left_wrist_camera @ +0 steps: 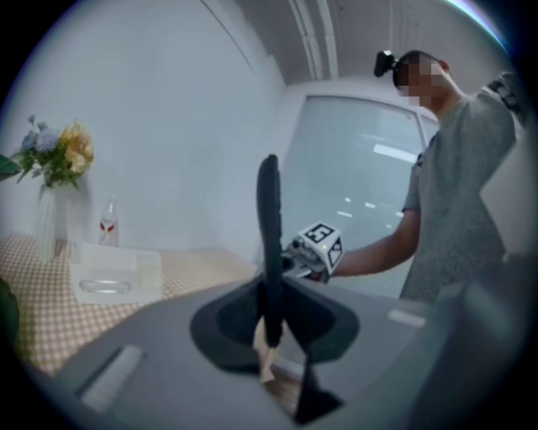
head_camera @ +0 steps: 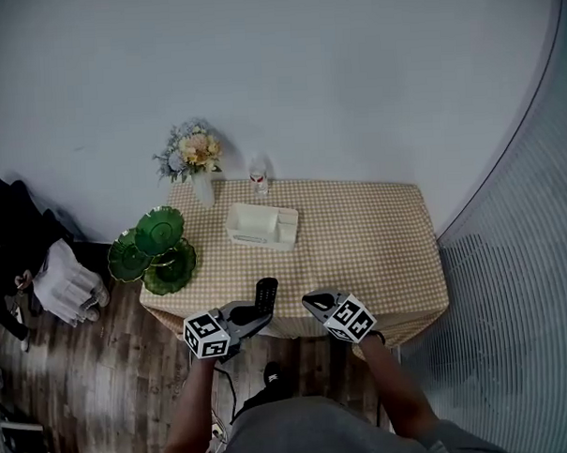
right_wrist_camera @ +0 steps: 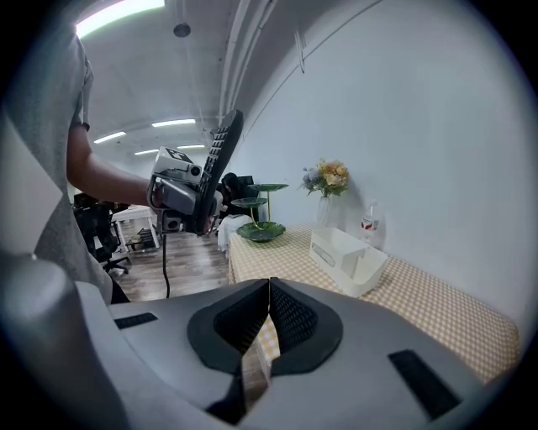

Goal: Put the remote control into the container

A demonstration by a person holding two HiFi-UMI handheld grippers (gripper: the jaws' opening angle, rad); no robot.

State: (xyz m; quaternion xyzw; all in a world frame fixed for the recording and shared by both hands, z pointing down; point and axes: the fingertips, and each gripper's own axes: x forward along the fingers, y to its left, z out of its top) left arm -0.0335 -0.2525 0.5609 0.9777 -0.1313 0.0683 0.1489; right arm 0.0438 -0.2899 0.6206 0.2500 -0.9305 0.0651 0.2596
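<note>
A black remote control (head_camera: 265,296) stands edge-on in my left gripper (head_camera: 253,318), which is shut on its lower end above the table's front edge. In the left gripper view the remote control (left_wrist_camera: 269,235) rises straight up from the closed jaws. The right gripper view shows the same remote control (right_wrist_camera: 219,164) tilted up out of the left gripper (right_wrist_camera: 193,200). My right gripper (head_camera: 312,302) hangs shut and empty just right of it, near the front edge. The white container (head_camera: 261,226) sits at mid-table toward the back; the container (left_wrist_camera: 113,270) (right_wrist_camera: 347,257) has several open compartments.
The table with a checkered cloth (head_camera: 369,245) also holds a flower vase (head_camera: 198,168) and a small bottle (head_camera: 259,182) at the back, and a green tiered dish stand (head_camera: 156,247) on the left edge. Bags lie on the floor at left (head_camera: 65,282).
</note>
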